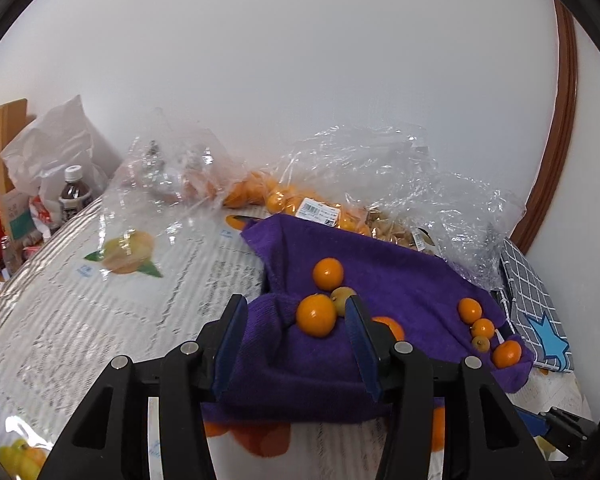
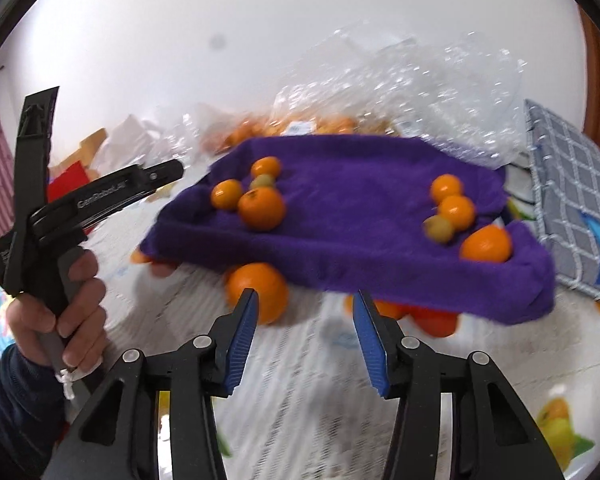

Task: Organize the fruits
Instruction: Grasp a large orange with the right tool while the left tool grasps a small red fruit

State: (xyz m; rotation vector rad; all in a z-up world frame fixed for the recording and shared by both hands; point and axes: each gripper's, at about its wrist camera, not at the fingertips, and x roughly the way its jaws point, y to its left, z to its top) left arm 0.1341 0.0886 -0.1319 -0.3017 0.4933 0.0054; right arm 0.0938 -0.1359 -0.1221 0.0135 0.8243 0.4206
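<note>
my left tongs [image 1: 296,320] stand spread over a bunched fold of the purple towel [image 1: 400,280], nothing pinched; an orange [image 1: 316,315] sits on the towel between the blue pads [image 1: 230,344], and whether either pad touches it i cannot tell. just behind it lie a greenish fruit [image 1: 342,298] and another orange [image 1: 328,273]. to the right, along the towel's edge, four more small fruits [image 1: 482,328] sit in a row. my right tongs [image 2: 304,332] are spread too, with only bare surface [image 2: 308,380] between the pads. a big orange [image 2: 260,288] lies just beyond the left pad, partly under the towel's front edge, and more orange shapes [image 2: 432,320] show beneath that edge further right. on the towel in this view there is a cluster of four fruits [image 2: 260,204] on the left and four [image 2: 456,212] on the right. at the far left my left hand [image 2: 60,312] grips the black handle [image 2: 44,208] of the other tool. the surface is covered in a printed cloth [image 1: 100,300] with fruit pictures. behind the towel, clear plastic bags [image 1: 380,168] hold more oranges [image 1: 260,192] against the white wall [image 1: 300,60]. a checked blue cloth [image 1: 536,312] lies on the right, and a bottle [image 1: 74,192] and a white bag [image 1: 48,144] stand far left.
</note>
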